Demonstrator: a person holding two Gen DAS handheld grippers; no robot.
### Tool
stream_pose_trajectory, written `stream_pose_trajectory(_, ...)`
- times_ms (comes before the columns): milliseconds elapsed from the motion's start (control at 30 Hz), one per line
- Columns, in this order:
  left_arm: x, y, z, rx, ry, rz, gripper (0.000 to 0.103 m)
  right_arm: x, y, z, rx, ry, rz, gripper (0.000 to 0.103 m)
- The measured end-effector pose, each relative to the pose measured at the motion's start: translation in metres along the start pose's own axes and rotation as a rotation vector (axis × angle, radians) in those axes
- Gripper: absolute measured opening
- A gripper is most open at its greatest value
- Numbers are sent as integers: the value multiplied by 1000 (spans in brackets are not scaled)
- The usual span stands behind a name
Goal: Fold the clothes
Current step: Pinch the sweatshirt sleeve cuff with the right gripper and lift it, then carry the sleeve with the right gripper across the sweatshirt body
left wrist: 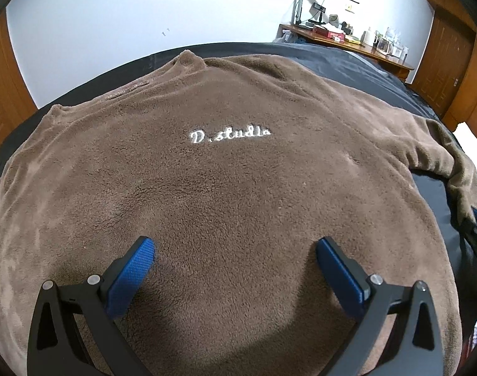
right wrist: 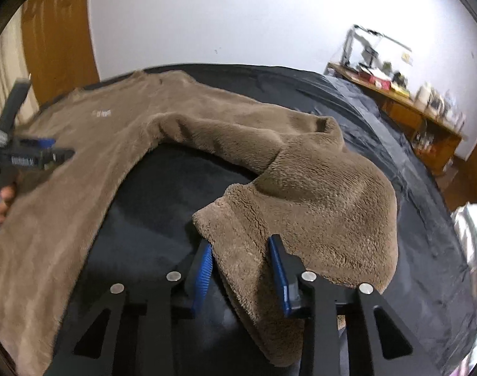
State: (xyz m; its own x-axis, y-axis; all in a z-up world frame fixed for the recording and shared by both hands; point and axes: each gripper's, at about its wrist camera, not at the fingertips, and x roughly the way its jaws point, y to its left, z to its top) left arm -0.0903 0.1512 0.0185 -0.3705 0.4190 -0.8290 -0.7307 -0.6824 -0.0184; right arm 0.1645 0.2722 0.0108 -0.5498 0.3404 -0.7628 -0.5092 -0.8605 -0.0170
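The brown fleece sweatshirt (left wrist: pixel 225 188) lies spread front-up on the dark bed (right wrist: pixel 163 206), its white embroidered lettering (left wrist: pixel 230 134) facing upward. No fold is visible in the body: the torso lies flat, and the task is judged to be at its first step. All folds remain to be made.

The left claw (left wrist: pixel 235 261) stands with its jaws wide apart above the lower torso of the garment. Nothing lies between its blue pads, and whether they touch the fleece cannot be determined.

The right claw (right wrist: pixel 241 269) has its jaws set on either side of the cuff end of the right sleeve (right wrist: pixel 269 169). The fleece fills the gap and both pads bear against it, so the claw is clamped on the sleeve. The sleeve runs out from the shoulder and bends back toward the claw over the bare bed.

Limits of view:
- The sweatshirt's left sleeve and lower hem are cut off by the frame edges.
- The right wrist view is motion-blurred; the lettering is unreadable there.
- Items on the wooden side desk (left wrist: pixel 348 47) are too small to identify.
- The fingers (right wrist: pixel 1 200) holding the left tool appear only at the frame edge.
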Motion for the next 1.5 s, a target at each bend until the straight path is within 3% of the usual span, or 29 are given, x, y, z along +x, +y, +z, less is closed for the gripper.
stream_pose_trajectory(67, 0, -1, 0, 0, -2, -1, 103, -8, -11, 2, 64, -28, 23, 24)
stream_pose_trajectory(167, -1, -1, -1, -1, -3, -1, 103, -30, -34, 8, 169, -102, 30, 22)
stream_pose_trajectory(233, -1, -1, -1, -1, -4, -2, 103, -46, -53, 13, 240, -157, -3, 21)
stream_pose_trajectory(300, -1, -2, -1, -2, -4, -2, 103, -60, -76, 14, 307, -199, -58, 6)
stream_pose_trajectory(400, -1, -2, -1, -2, -5, -2, 103, -81, -121, 9, 440, -255, -160, 6)
stream_pose_trajectory(500, -1, -2, -1, -2, -5, -2, 103, -87, -157, 0, 520, -254, -216, 6)
stream_pose_trajectory(800, -1, -3, -1, -2, -7, -2, 103, -60, -171, -30, 576, -180, -111, 7)
stream_pose_trajectory(1067, -2, -1, -1, 0, -7, -3, 103, -56, -178, -37, 631, -216, 4, 7)
stream_pose_trajectory(1300, -2, 0, -2, 2, -8, -5, 103, -47, -180, -41, 667, -193, 9, 8)
stream_pose_trajectory(1467, -2, 0, -2, 3, -8, -5, 103, -53, -182, -48, 709, -235, 49, 8)
stream_pose_trajectory(1500, -2, 0, -2, 4, -8, -6, 103, -55, -184, -51, 730, -245, 61, 13)
